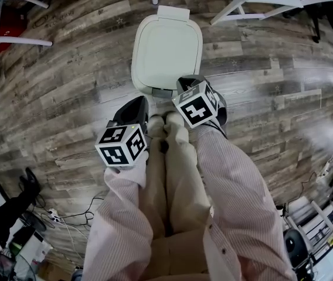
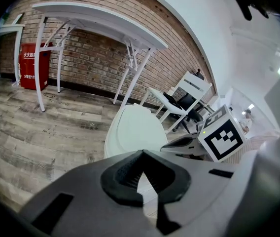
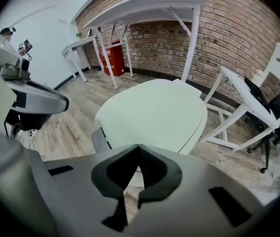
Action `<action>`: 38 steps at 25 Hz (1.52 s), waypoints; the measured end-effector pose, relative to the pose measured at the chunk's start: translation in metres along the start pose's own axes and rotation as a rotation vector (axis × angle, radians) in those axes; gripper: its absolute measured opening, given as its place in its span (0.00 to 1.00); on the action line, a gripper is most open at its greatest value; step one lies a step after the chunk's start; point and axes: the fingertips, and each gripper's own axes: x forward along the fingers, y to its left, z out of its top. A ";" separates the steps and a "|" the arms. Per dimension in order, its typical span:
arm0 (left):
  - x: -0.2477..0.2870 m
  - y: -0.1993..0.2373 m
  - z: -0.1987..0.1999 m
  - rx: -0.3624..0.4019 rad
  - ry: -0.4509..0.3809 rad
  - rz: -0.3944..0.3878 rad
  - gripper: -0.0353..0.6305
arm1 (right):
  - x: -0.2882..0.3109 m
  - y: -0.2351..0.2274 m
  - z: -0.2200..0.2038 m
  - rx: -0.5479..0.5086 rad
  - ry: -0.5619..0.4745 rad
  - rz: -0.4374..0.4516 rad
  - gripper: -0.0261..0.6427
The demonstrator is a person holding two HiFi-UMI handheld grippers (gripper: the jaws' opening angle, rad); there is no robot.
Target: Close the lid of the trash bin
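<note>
The white trash bin (image 1: 166, 48) stands on the wood floor in front of the person, its lid down flat on the body. The same lid (image 3: 155, 115) fills the middle of the right gripper view, and the bin (image 2: 135, 130) also appears in the left gripper view. A grey pedal (image 1: 162, 91) sticks out at its near edge. My right gripper (image 1: 185, 82) hovers over the bin's near rim, shut and empty (image 3: 139, 146). My left gripper (image 1: 140, 101) is held lower left of the bin, over the person's knees, shut with nothing in it (image 2: 141, 152).
White table legs (image 1: 14, 40) stand at the far left and another white frame (image 1: 237, 4) at the far right. A red box (image 2: 34, 65) sits against the brick wall. Black chairs (image 2: 184, 102) stand behind the bin. Cables (image 1: 67, 218) lie on the floor at near left.
</note>
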 end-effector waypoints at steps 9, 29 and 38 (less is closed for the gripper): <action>0.002 -0.004 0.001 -0.007 0.002 -0.001 0.04 | 0.003 0.002 0.001 -0.026 0.028 -0.024 0.05; -0.038 -0.012 0.050 0.024 -0.090 0.024 0.04 | -0.048 0.008 0.027 0.107 -0.188 0.028 0.04; -0.074 -0.044 0.082 0.022 -0.130 0.004 0.04 | -0.127 0.014 0.062 0.208 -0.375 0.045 0.05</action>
